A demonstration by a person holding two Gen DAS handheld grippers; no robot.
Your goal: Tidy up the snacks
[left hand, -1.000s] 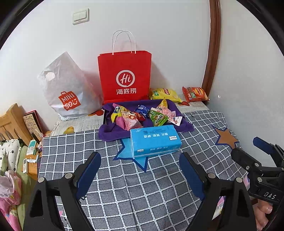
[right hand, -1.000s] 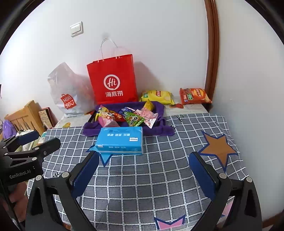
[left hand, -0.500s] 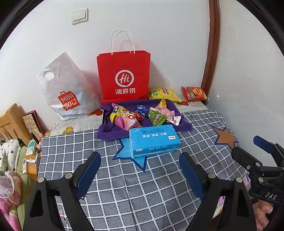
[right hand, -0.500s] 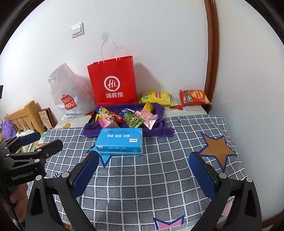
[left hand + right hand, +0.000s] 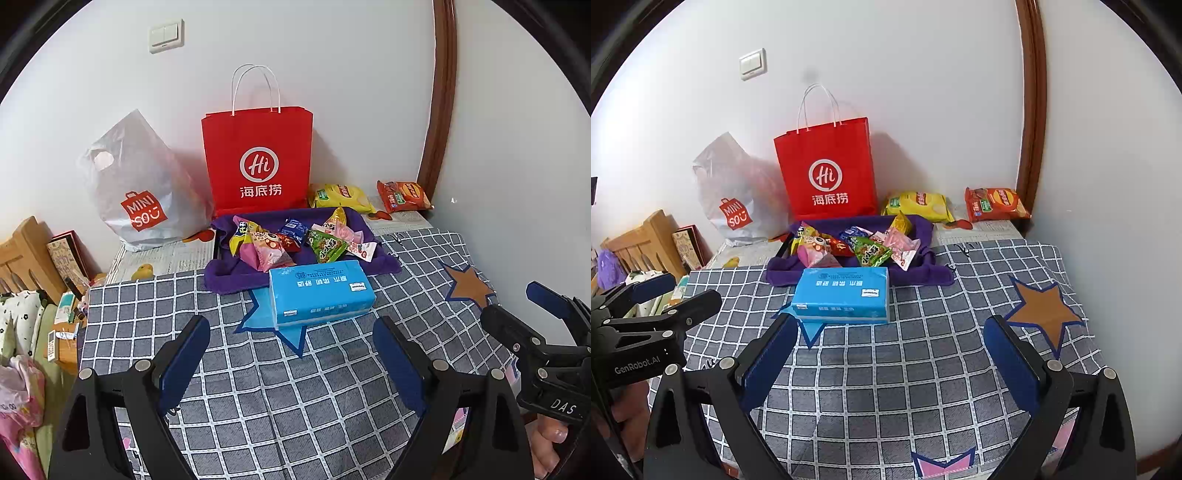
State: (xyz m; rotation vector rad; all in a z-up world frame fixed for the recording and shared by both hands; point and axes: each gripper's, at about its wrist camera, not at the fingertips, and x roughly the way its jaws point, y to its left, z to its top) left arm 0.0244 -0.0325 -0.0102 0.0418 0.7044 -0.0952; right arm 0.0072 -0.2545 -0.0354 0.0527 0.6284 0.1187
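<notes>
Several small snack packets [image 5: 295, 240] [image 5: 857, 245] lie piled on a purple cloth [image 5: 236, 275] [image 5: 923, 273] at the back of the checked tablecloth. A yellow chip bag [image 5: 338, 195] [image 5: 918, 205] and an orange chip bag [image 5: 402, 195] [image 5: 995, 203] lie behind it by the wall. My left gripper [image 5: 291, 354] is open and empty above the cloth, short of the blue tissue pack [image 5: 319, 291]. My right gripper [image 5: 890, 352] is open and empty, also short of the tissue pack [image 5: 844, 293].
A red paper bag [image 5: 258, 162] [image 5: 825, 171] and a white plastic Miniso bag [image 5: 140, 188] [image 5: 733, 199] stand against the back wall. A wall runs along the table's right side. Wooden furniture and clutter [image 5: 33, 258] sit off the left edge.
Both grippers have drifted slightly; the scene has shifted a little in each view. Nothing was taken hold of or moved.
</notes>
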